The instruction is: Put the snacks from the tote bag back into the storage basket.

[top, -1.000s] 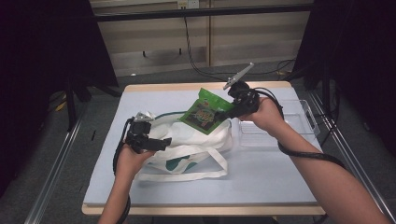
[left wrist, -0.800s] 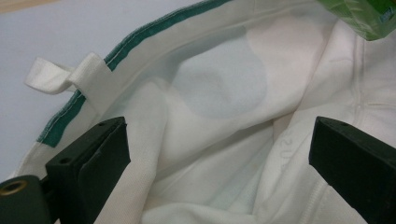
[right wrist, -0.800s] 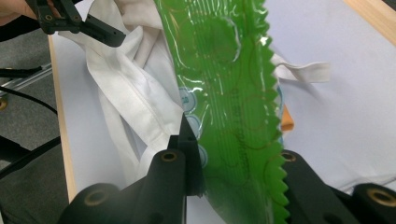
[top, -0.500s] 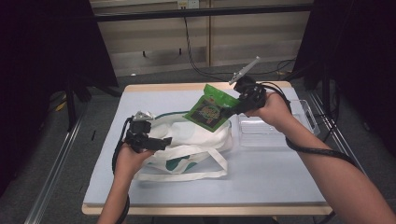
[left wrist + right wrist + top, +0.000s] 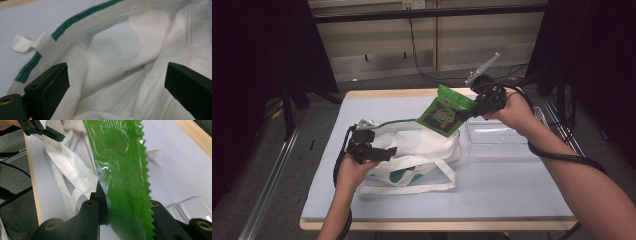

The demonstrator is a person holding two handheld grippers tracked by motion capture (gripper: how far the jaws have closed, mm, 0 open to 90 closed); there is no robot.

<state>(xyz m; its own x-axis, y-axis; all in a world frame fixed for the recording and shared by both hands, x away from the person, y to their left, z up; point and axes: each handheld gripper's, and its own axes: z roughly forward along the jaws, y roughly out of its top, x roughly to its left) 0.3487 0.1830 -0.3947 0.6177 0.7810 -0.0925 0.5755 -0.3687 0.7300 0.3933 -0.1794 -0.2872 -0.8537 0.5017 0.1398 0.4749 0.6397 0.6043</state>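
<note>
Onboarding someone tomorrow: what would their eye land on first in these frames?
The bright green snack pouch, pinched at one edge by the right gripper and held in the air above the white tote bag. Next, the bag itself, lying mid-table with a green-trimmed rim, where the left gripper stands with jaws apart at its mouth. A clear plastic tray sits to the bag's right.

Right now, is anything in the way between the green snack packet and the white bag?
Nothing visible blocks it. The right gripper holds the shiny green plastic snack packet in the air above the white cloth tote bag with green trim. The left gripper holds the bag's mouth open, with bare cloth inside.
</note>
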